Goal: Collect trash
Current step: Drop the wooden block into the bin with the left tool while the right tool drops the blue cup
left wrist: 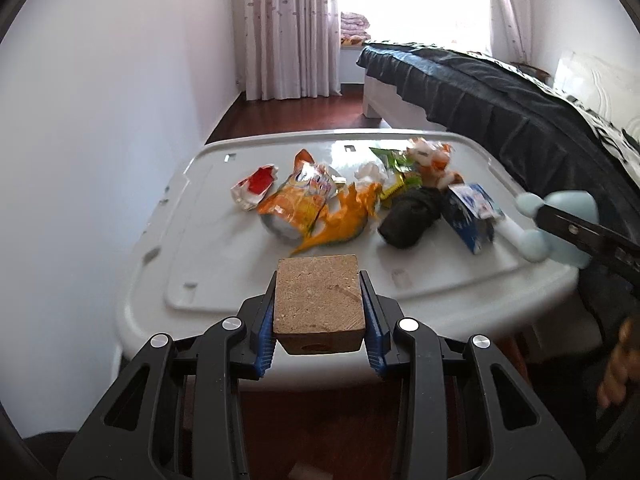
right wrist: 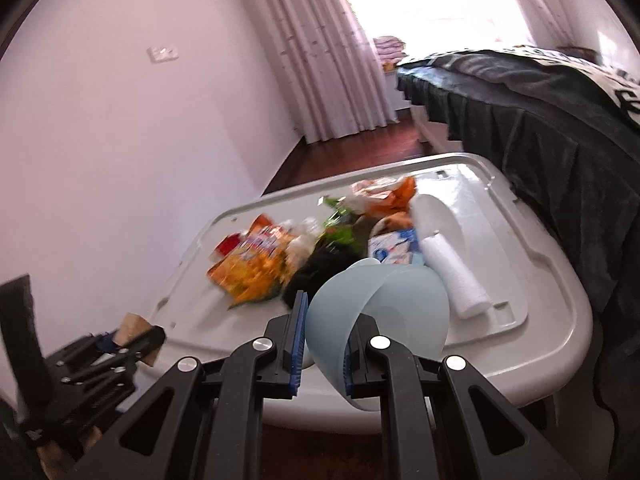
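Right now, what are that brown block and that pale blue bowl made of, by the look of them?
The brown block looks like pressed wood chip or cork: matte, speckled and grainy, with a small hole in its near side. The pale blue bowl looks like thin plastic: smooth and slightly translucent. Both are guesses from looks alone.

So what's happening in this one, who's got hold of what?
A person is working with two handheld grippers at a white storage-bin lid covered in litter. The left gripper is shut on a brown wooden block, held near the lid's front edge. The right gripper is shut on the wall of a pale blue plastic bowl. The snack wrappers, a black bundle and a blue-and-white carton all lie on the lid, not yet collected.
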Demonstrator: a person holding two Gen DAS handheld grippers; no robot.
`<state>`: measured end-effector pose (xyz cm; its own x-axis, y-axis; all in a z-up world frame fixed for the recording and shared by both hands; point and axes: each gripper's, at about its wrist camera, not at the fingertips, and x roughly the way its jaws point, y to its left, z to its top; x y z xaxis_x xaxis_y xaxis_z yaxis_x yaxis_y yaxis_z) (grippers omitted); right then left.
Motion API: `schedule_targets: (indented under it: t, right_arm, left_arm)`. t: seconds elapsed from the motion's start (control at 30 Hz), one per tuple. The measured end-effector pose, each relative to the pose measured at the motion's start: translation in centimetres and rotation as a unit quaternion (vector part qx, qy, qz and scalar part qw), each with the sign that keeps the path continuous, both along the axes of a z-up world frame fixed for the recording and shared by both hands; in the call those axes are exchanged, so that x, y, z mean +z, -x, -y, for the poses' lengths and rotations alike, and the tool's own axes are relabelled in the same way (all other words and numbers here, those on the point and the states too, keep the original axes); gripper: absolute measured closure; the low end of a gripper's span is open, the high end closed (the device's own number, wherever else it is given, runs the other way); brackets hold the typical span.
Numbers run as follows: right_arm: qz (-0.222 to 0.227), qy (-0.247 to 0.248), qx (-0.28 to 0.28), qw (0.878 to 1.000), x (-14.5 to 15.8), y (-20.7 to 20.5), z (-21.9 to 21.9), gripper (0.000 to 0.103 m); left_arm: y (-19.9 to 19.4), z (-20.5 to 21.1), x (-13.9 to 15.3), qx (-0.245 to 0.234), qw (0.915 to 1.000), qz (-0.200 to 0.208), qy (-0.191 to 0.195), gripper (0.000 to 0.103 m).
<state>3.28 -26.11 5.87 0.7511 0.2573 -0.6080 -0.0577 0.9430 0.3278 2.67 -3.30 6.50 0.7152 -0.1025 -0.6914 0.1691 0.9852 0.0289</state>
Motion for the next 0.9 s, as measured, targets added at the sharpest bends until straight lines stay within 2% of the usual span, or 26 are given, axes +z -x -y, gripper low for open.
schedule_targets:
  t: [0.13,0.23,0.37,0.47,0.57,0.6,0.7,0.9]
  right_arm:
    - [-0.008,-0.005,0.033,0.999,0.0,2.3,-1.1,0.088]
    - [-0.028,-0.001,0.045,0.999,-0.9,4.5,-2.1,0.088]
    - [-0.071,-0.005,0.058,0.996,-2.8,7.3,-3.6,0.088]
    - [-0.109,0.003,0.068,0.992,-4.8,8.4,-5.0,0.088]
    - [-0.155,0.010,0.076,0.985,-7.5,8.2,-6.3,0.088]
    - [-0.169,0.013,0.077,0.982,-8.3,8.0,-6.5,0.088]
    - [-0.207,0.019,0.076,0.975,-10.4,7.5,-6.8,0.088]
    - [-0.230,0.015,0.075,0.970,-11.4,7.1,-7.1,0.086]
  left_arm:
    - [3.6,-1.0,-0.5,-0.008,0.9998,-0.017,-0.005,0.068]
    - [6.2,-1.6,-2.0,-0.001,0.9992,-0.040,-0.006,0.068]
    - [8.2,-1.9,-5.1,0.010,0.9951,-0.099,0.002,0.068]
    - [8.0,-1.8,-8.5,0.006,0.9872,-0.159,-0.007,0.068]
    - [7.0,-1.6,-11.6,0.007,0.9797,-0.198,-0.028,0.068]
    - [6.6,-1.5,-13.1,0.012,0.9744,-0.220,-0.043,0.068]
    - [6.1,-1.6,-15.5,0.013,0.9620,-0.269,-0.042,0.068]
    - [6.0,-1.7,-15.8,0.010,0.9616,-0.270,-0.048,0.067]
